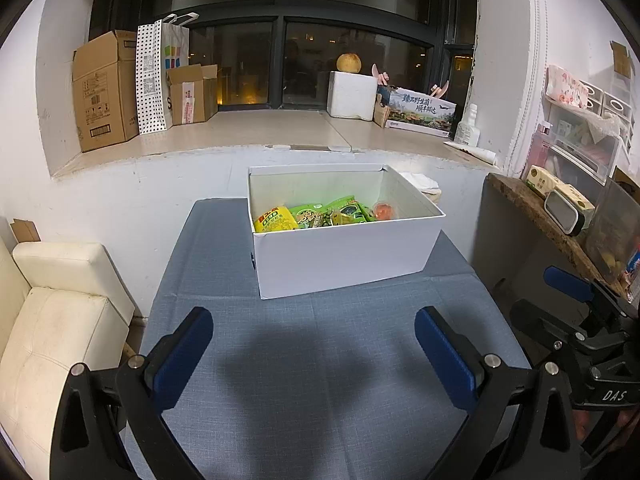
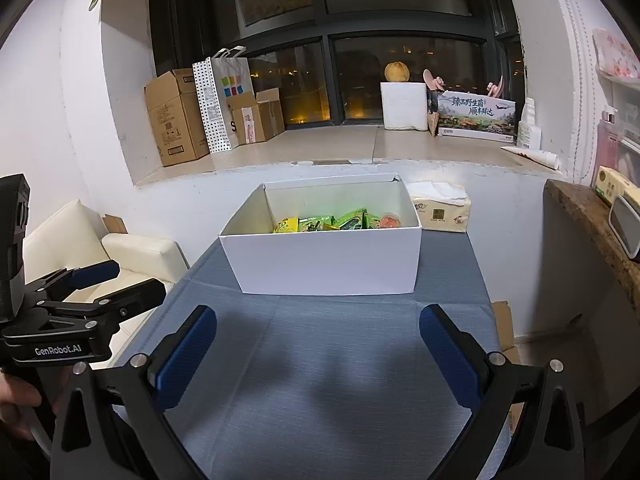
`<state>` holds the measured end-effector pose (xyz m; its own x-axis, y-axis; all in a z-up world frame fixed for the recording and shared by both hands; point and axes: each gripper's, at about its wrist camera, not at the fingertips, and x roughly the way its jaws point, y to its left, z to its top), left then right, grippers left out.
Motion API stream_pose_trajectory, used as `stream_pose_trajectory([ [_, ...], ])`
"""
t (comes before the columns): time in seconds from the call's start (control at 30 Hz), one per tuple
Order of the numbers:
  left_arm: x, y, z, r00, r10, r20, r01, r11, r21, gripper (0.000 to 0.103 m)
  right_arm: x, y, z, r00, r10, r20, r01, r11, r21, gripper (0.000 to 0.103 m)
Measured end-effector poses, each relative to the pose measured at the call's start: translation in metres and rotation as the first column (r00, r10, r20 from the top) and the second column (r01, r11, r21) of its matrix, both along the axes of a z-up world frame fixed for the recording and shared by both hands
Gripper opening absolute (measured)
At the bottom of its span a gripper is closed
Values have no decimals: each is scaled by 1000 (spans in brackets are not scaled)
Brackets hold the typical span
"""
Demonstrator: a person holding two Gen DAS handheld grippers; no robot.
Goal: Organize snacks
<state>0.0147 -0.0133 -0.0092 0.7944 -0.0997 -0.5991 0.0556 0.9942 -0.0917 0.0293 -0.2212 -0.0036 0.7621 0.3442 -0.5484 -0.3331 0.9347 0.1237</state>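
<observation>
Two grippers, both held above the near end of a blue-grey tablecloth; left gripper with blue pads spread wide apart, gripping nothing; right gripper likewise splayed wide, blue pads bare, only cloth between them. Well ahead of both, toward the far end of the table: a white box, open-topped, sitting flat on the cloth, its near wall plain and unmarked. Inside, low against the bottom and partly hidden by the near wall: a yellow snack packet at the left; green snack packets overlapping through the middle; a small orange-red cup at the right end; exact count of packets hard to make out. Same contents seen from the right wrist: yellow-green packet, green packets, orange cup. Just beside the box on its right, toward the wall: a tissue pack with white tissue pulled up. Beyond, on a window ledge: cardboard boxes and a dotted paper bag at the left; a white foam box with a round yellowish fruit on top; a printed carton to its right. Left of the table: a cream sofa. Dark window glass behind, night outside.
</observation>
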Motion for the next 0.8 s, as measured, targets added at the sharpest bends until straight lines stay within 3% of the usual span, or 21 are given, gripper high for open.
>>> stream_pose_trajectory([
  [0.8,-1,1,-1,1000,0,-7,0,1000,1,103,-2,0,-2,1000,9,-2,-9,1000,-3,103],
])
